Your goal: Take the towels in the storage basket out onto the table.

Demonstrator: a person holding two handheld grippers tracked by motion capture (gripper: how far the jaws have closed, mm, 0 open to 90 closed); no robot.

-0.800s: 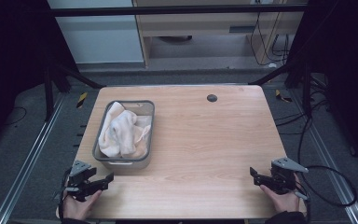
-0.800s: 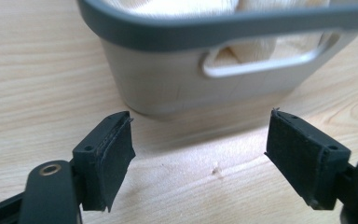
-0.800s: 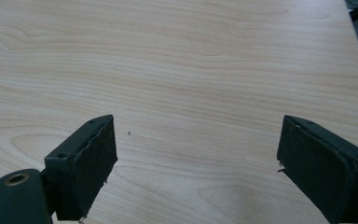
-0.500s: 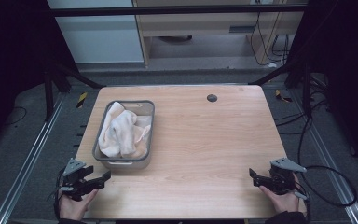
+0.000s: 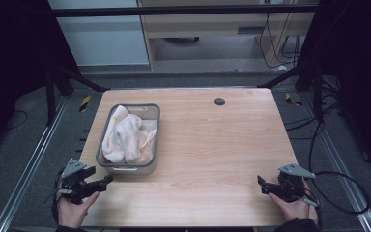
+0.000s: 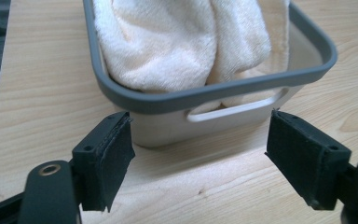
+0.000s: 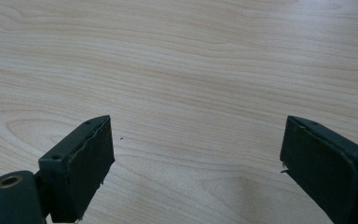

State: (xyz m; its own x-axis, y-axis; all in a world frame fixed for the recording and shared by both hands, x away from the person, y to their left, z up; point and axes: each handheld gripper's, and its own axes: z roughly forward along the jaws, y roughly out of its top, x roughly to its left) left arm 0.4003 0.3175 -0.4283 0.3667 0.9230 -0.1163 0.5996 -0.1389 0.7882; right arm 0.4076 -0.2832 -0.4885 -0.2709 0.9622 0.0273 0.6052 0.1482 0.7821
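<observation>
Since the earlier frames, the left tool [image 5: 107, 179] has edged toward the near end of the grey bin [image 5: 107, 165], jaws spread wide and empty, while the right tool [image 5: 263, 184], equally spread and empty, stays put at the near right edge. No handling looks begun: the cream towel [image 5: 127, 137] lies bunched inside the bin on the tabletop [image 5: 212, 145]. Right of the bin lies open wood; a small dark disc [image 5: 219, 101] sits near the far edge.
</observation>
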